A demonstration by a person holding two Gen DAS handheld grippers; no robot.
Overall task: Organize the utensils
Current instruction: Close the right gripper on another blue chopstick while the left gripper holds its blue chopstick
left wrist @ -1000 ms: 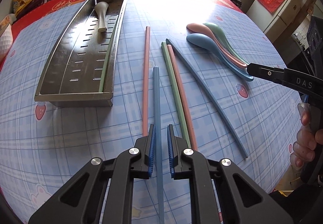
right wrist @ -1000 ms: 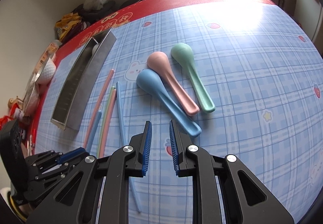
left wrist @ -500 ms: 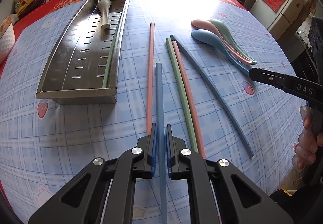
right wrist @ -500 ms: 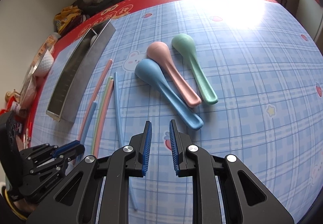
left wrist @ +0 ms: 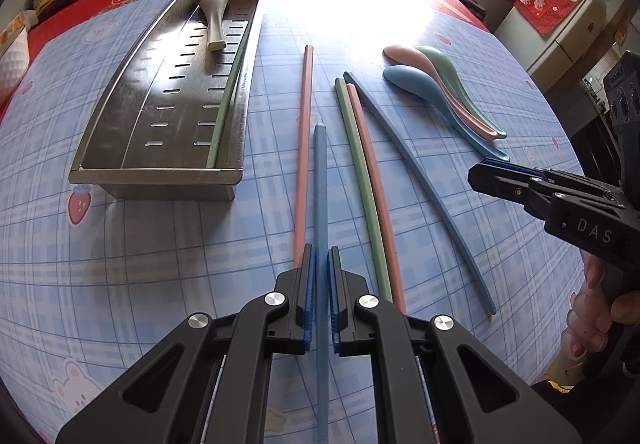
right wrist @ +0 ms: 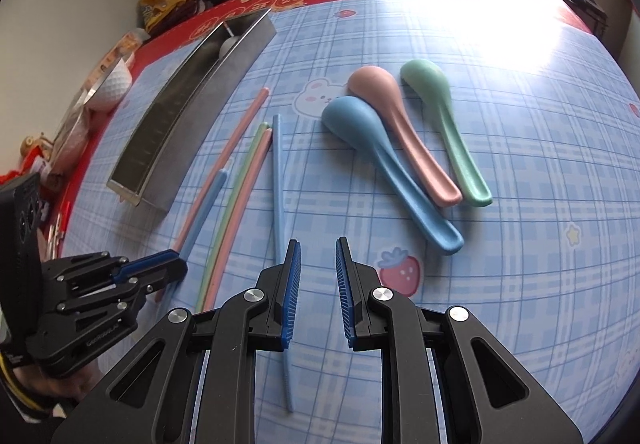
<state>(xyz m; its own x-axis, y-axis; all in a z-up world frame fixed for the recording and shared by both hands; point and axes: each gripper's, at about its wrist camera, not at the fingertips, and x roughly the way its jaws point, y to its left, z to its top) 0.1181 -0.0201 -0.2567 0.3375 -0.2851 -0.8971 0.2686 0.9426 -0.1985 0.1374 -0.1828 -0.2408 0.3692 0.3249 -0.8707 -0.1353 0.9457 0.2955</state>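
Pinching a blue chopstick [left wrist: 321, 179] between its pads, the left gripper [left wrist: 321, 284] holds it over the checked tablecloth [left wrist: 160, 264]; the right gripper [right wrist: 317, 276] hovers with fingers spread, near three spoons [right wrist: 384, 131] and the metal tray [left wrist: 168, 103].

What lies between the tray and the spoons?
Five chopsticks on the table, left view: pink, blue in the left gripper, green, pink, blue.

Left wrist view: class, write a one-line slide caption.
Left claw shut on a blue plastic chopstick beside the perforated steel tray.
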